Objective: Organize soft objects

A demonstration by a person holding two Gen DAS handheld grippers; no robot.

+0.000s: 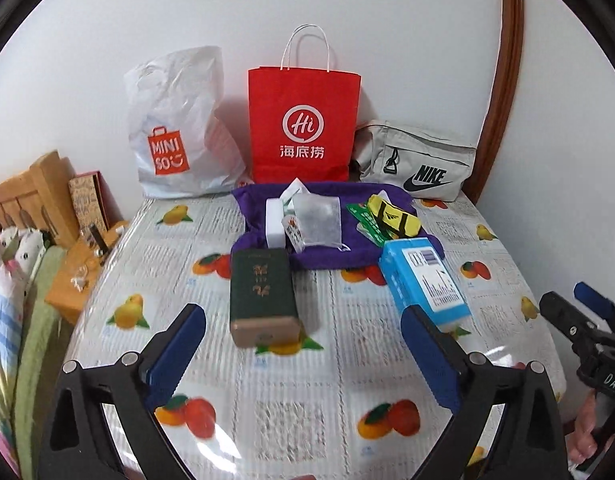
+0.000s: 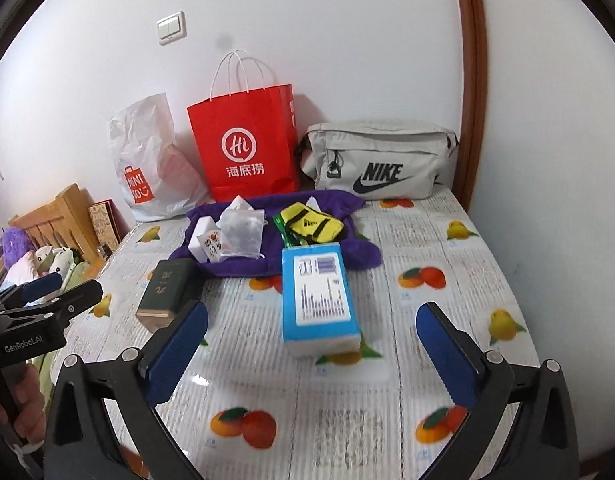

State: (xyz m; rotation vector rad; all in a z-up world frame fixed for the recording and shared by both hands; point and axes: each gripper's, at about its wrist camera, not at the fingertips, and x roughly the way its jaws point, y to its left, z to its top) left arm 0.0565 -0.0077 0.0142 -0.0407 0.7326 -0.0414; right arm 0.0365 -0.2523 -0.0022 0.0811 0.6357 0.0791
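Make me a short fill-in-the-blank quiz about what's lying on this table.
1. The paper bag standing at the wall is ____.
2. The grey bag beside it reads ____.
3. The yellow socks lie on a ____ cloth.
4. Both the left gripper and the right gripper hold ____.

Missing words: red; NIKE; purple; nothing

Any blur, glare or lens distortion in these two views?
Left wrist view: fisheye bends the door frame, and the green box is smeared at its near end. Right wrist view: the blue box label is blurred, with faint glare on the table cover.
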